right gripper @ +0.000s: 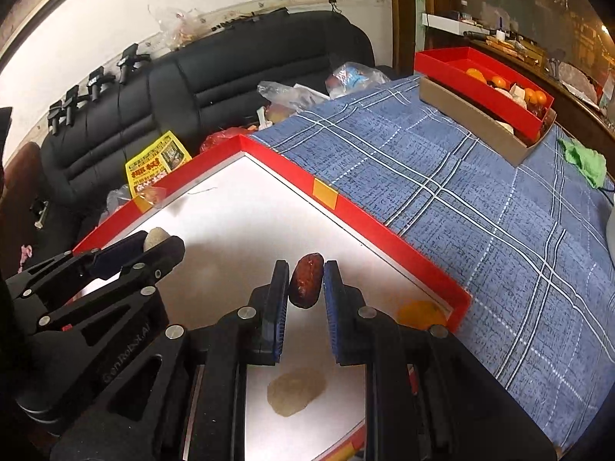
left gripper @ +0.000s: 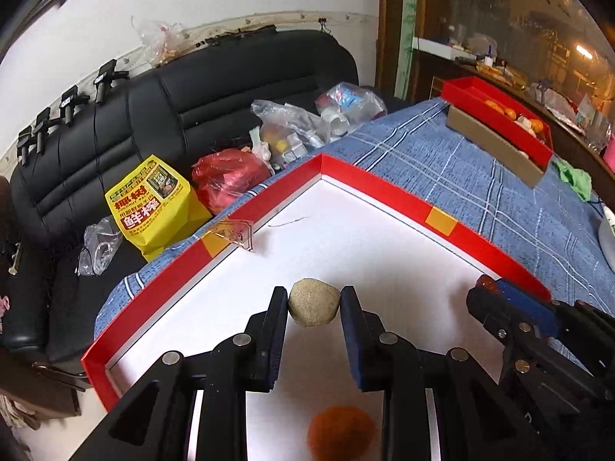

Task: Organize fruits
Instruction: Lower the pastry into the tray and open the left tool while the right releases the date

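My left gripper [left gripper: 314, 299] is shut on a round tan fruit [left gripper: 314, 302] and holds it above the white floor of a red-rimmed tray [left gripper: 384, 188]. A blurred orange fruit [left gripper: 341, 432] lies on the tray floor below it. My right gripper [right gripper: 306, 280] is shut on a dark red oblong fruit [right gripper: 305, 285] above the same tray [right gripper: 369, 215]. A pale tan fruit [right gripper: 296, 390] and an orange fruit [right gripper: 419, 313] lie on the tray floor beneath it. The left gripper [right gripper: 153, 246] shows at the left of the right wrist view.
The tray rests on a blue plaid cloth [right gripper: 480, 199]. At the far right corner a red box [right gripper: 484, 77] with several orange fruits sits on a brown cardboard box [right gripper: 472, 123]. A black sofa [left gripper: 192, 107] with plastic bags and a yellow bag [left gripper: 150, 199] lies beyond the table's left edge.
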`<state>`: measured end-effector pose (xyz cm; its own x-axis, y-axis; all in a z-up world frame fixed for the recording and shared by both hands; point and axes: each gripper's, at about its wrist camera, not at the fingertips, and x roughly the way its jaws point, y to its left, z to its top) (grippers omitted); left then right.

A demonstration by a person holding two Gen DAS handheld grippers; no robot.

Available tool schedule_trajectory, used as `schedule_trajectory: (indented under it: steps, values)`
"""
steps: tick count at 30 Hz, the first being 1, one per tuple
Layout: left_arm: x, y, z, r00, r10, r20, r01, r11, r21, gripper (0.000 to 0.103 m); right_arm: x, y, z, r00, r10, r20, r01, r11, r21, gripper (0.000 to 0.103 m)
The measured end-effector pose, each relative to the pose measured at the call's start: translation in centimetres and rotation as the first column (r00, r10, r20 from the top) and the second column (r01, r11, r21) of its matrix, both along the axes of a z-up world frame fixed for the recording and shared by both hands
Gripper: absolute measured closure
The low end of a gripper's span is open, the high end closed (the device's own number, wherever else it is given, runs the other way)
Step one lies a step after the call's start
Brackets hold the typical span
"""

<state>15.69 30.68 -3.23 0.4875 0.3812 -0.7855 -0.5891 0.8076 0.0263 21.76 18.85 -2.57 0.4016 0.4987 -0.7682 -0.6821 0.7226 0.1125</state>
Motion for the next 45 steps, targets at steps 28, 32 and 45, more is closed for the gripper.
schedule_trajectory:
  steps: [28, 32, 45]
  values:
    - [-0.3, 1.4, -1.4, 0.99, 0.075, -0.118, -0.079, 0.996, -0.032, 0.038, 1.2, 0.0, -1.7, 0.996, -0.039, -0.08, 0.034, 0.997, -0.066, 0.042]
    - [-1.4, 0.8, -0.7, 0.992, 0.074, -0.103, -0.077, 0.997, -0.025, 0.036, 0.5, -0.7, -0.8, 0.997, -0.045, -0.062, 0.041, 0.997, -0.059, 0.032]
    - [-7.0, -4.0, 5.7, 0.993, 0.058, 0.105, -0.059, 0.998, 0.016, 0.033, -3.3, -7.5, 4.1, 0.997, -0.07, 0.019, 0.07, 0.997, 0.035, 0.021]
